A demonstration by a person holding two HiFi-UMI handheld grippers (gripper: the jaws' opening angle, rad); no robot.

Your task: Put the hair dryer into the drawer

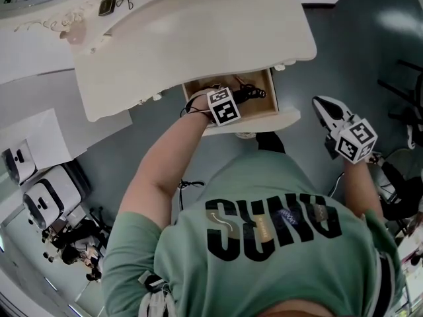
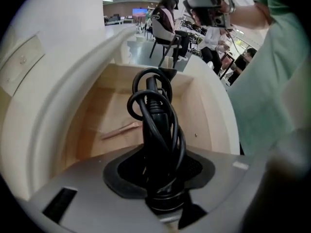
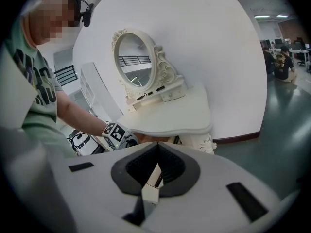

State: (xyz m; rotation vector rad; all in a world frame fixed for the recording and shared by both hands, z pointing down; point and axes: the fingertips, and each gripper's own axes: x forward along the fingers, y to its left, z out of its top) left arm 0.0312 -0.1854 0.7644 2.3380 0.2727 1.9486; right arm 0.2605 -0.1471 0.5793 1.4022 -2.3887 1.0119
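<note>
Hanging inside the open drawer, the hair dryer is held by the left gripper. The jaws are clamped on its black stem, and the cord is wound round that stem in loose loops. In the head view the dryer is seen only as a dark tangle just ahead of the left gripper, within the wooden walls. In the left gripper view the pale drawer floor is seen beyond the cord, with a thin strip lying on it. Whether the dryer touches that floor cannot be told from either view.

The task is judged to be well along: the drawer is pulled out and the dryer has been brought inside its walls. What is left, it seems, is for the dryer to be set down, the jaws to be parted and the gripper to be drawn out clear of the cord loops. The loops could catch on a jaw as it is withdrawn.

The right gripper is held in the air at the person's right, well apart from the drawer. In its own view the right gripper is shown with its jaws pressed together and nothing between them.

The drawer is set under the top of a white table, and an oval mirror is stood at the table's back.
</note>
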